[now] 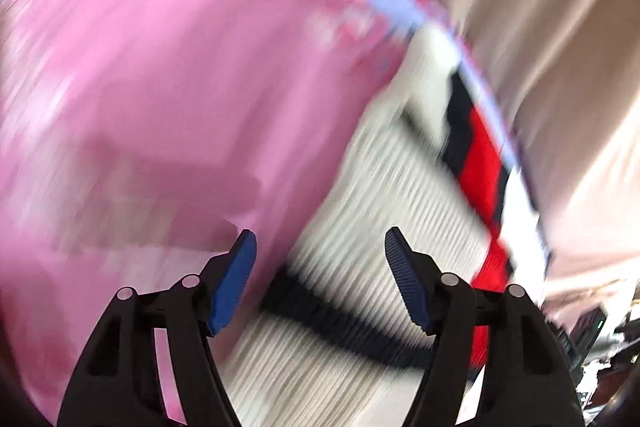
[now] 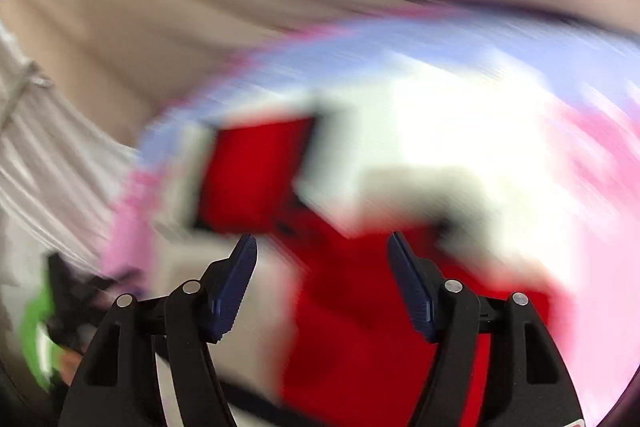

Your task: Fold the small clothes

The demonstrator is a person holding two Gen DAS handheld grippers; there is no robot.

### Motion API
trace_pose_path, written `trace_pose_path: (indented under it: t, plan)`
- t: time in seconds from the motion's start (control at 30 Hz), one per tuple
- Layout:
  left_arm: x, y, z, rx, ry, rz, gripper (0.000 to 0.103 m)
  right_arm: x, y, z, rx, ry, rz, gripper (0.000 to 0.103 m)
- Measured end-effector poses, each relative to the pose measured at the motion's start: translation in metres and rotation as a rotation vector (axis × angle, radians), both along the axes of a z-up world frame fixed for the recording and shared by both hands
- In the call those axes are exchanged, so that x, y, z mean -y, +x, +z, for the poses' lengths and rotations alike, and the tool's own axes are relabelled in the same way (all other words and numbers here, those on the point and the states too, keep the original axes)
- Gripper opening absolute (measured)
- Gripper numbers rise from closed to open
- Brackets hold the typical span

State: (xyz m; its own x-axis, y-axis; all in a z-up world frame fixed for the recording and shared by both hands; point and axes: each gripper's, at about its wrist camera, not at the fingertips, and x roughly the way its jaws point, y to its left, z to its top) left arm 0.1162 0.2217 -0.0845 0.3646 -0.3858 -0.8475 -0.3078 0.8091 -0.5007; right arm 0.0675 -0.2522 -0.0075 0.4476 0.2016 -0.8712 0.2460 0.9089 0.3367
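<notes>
Although motion blur smears both views, the left gripper [image 1: 320,239] and right gripper [image 2: 322,243] stand apart, gripping nothing. Below them lies the white garment with red and black panels [image 1: 384,187], on a pink sheet [image 1: 160,67]; its outline is indistinct.

Pink sheet [image 1: 120,67] over beige bedding [image 1: 540,27].

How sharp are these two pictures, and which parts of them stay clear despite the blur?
Left wrist view: the pink cloth and the white ribbed garment are streaked by motion blur; only the left gripper, jaws open, is sharp. Right wrist view: blur is heavier, the red and white garment is smeared into patches; the right gripper, open, stays crisp. Both views have rounded fisheye edges.
</notes>
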Motion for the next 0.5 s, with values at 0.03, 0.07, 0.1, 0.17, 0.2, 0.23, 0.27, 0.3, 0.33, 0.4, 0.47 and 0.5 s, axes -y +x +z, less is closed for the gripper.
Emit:
trace_pose_path:
  t: [0.03,0.07,0.1,0.17,0.2,0.23,0.27,0.3,0.33,0.4,0.47,0.5]
  plan:
    - [0.0,-0.02,-0.005,-0.03,0.004,-0.006,0.065,0.018,-0.04,-0.006,-0.051,0.004,-0.047,0.067]
    - [0.002,-0.046,-0.007,-0.035,-0.001,-0.024,0.065,0.028,-0.068,-0.011,-0.087,0.016,-0.08,0.067]
    - [0.006,-0.06,-0.006,-0.023,0.016,-0.04,0.066,0.037,-0.103,-0.018,-0.123,0.038,-0.114,0.067]
    - [0.021,-0.086,-0.004,-0.032,0.069,-0.091,0.067,0.033,-0.152,-0.034,-0.183,0.045,-0.108,0.067]
    - [0.027,-0.091,-0.004,-0.034,0.074,-0.105,0.067,0.025,-0.167,-0.042,-0.197,0.056,-0.078,0.067]
    - [0.032,-0.097,-0.005,-0.038,0.071,-0.113,0.067,0.02,-0.174,-0.047,-0.199,0.072,-0.054,0.067]
    - [0.036,-0.102,-0.006,-0.038,0.076,-0.119,0.067,0.011,-0.18,-0.052,-0.196,0.093,-0.023,0.067]
    - [0.039,-0.105,-0.006,-0.035,0.088,-0.125,0.067,0.0,-0.183,-0.055,-0.183,0.085,0.015,0.069]
    - [0.04,-0.106,-0.006,-0.035,0.089,-0.128,0.066,-0.008,-0.183,-0.054,-0.155,0.055,0.039,0.073]
    - [0.041,-0.107,-0.007,-0.049,0.103,-0.123,0.052,-0.024,-0.178,-0.052,-0.119,0.037,0.1,0.074]
    - [0.041,-0.098,-0.009,-0.068,0.073,-0.145,0.013,-0.031,-0.169,-0.052,-0.09,0.038,0.136,0.059]
    - [0.041,-0.099,-0.009,-0.083,0.034,-0.128,0.014,-0.031,-0.167,-0.052,-0.095,0.027,0.136,0.022]
